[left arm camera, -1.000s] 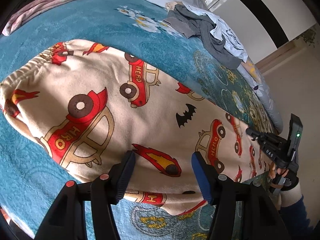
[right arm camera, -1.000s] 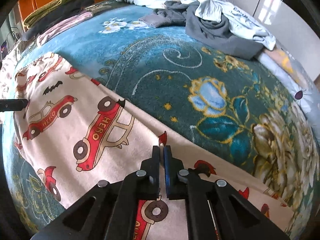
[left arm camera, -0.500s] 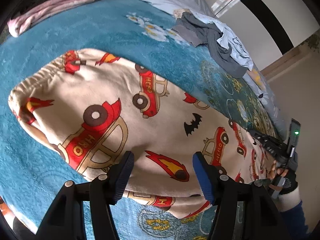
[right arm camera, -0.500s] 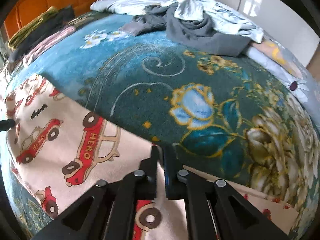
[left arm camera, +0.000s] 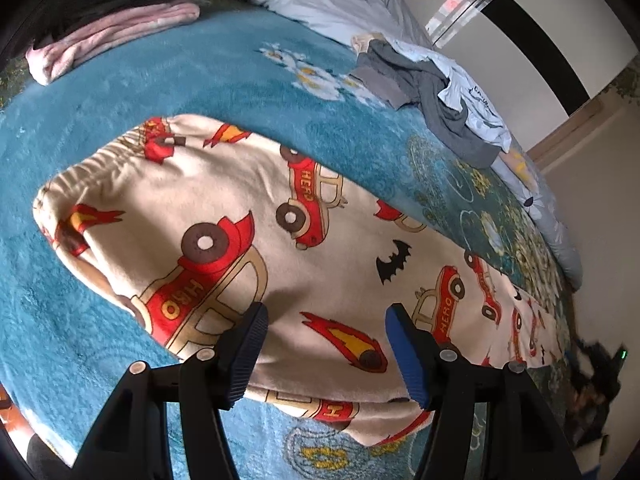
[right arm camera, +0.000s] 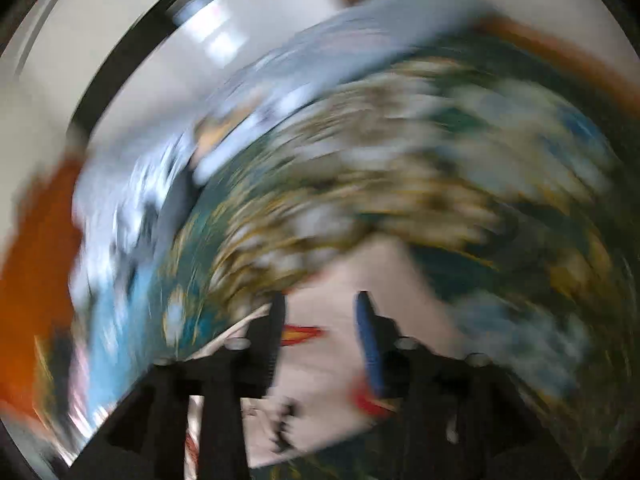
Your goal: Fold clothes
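Cream child's trousers (left arm camera: pixel 256 224) printed with red cars, flames and a bat lie flat and lengthwise on a teal floral blanket (left arm camera: pixel 168 84). My left gripper (left arm camera: pixel 324 344) is open and empty, hovering just above the trousers' near edge. In the right wrist view, heavily blurred by motion, my right gripper (right arm camera: pixel 322 332) is open over the cream trouser leg end (right arm camera: pixel 336 352), holding nothing. The right gripper also shows blurred at the far right of the left wrist view (left arm camera: pixel 596 372).
A heap of grey and pale blue clothes (left arm camera: pixel 432 88) lies at the far side of the bed. Folded pink and dark garments (left arm camera: pixel 108 36) are stacked at the upper left. A grey duvet (left arm camera: pixel 320 0) lies beyond. Floor and wall are at right.
My right gripper has opened, letting go of the trouser leg, and is swinging fast, blurring its view. My left gripper has drawn back slightly, still open.
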